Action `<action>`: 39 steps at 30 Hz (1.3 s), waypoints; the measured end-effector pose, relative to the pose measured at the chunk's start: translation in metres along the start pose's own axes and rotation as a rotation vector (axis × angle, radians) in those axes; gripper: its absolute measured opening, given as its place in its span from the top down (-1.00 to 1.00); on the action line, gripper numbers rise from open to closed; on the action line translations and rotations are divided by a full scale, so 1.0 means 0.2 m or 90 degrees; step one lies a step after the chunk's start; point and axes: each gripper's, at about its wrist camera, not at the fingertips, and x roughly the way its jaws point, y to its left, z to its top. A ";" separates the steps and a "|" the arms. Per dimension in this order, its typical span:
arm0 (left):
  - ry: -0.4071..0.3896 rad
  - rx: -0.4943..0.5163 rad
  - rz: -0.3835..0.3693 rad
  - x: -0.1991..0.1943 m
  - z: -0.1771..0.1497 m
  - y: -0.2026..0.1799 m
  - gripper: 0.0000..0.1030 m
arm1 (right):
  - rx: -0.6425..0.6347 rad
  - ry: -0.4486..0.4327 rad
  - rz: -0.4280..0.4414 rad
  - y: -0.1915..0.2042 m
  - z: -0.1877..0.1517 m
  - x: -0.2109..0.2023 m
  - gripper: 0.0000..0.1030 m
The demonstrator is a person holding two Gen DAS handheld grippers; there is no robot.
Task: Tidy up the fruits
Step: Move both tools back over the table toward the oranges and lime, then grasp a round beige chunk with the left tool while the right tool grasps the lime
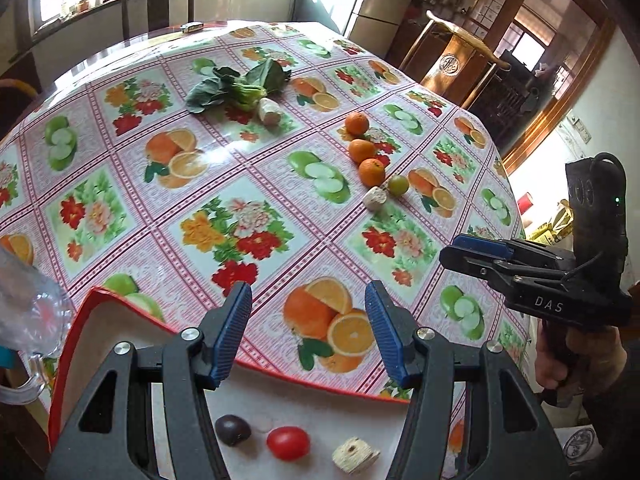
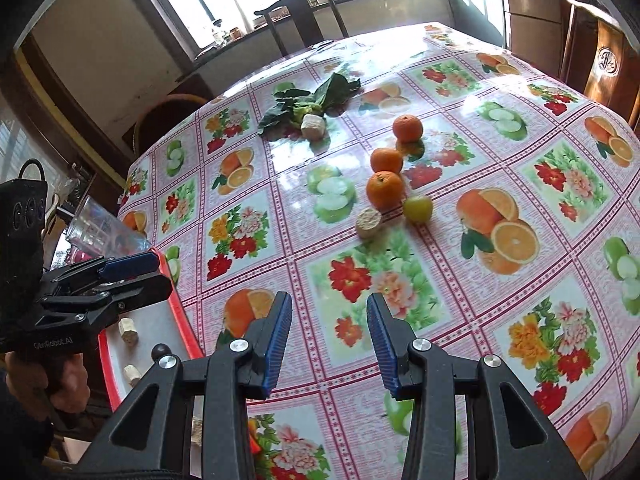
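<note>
Both pairs of jaws are spread with nothing between them. The left gripper [image 1: 308, 332] hovers over the near edge of a white tray with a red rim [image 1: 76, 320]. The right gripper [image 2: 328, 340] hovers beside it over the surface [image 2: 500, 312], which is covered with a glossy cloth printed with oranges, apples and flowers.

In the tray lie a dark round fruit [image 1: 233, 430], a red cherry tomato [image 1: 288, 443] and a pale porous chunk [image 1: 356, 455].

Farther out on the surface, three small oranges [image 2: 385, 189] sit close together in a rough line. Just beside the nearest one are a small green fruit [image 2: 417, 208] and another pale chunk [image 2: 368, 222].

Well beyond them lies a leafy green vegetable [image 2: 308, 100] with a third pale chunk [image 2: 312, 127] touching it.

A clear glass jug [image 1: 28, 300] stands at the tray's left.
</note>
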 end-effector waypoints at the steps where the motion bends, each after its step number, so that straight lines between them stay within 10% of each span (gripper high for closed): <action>1: 0.001 0.002 -0.002 0.02 0.02 -0.03 -0.12 | -0.004 -0.001 -0.003 -0.03 0.02 0.00 0.20; 30: 0.050 -0.007 0.022 0.72 0.32 -0.31 -0.11 | -0.093 0.055 0.032 -0.40 0.35 0.39 0.50; 35: 0.039 0.006 0.018 0.75 0.35 -0.34 0.53 | -0.064 0.042 0.039 -0.45 0.33 0.33 0.50; 39: 0.038 0.011 0.014 0.75 0.34 -0.35 0.53 | -0.047 0.036 0.044 -0.48 0.31 0.28 0.50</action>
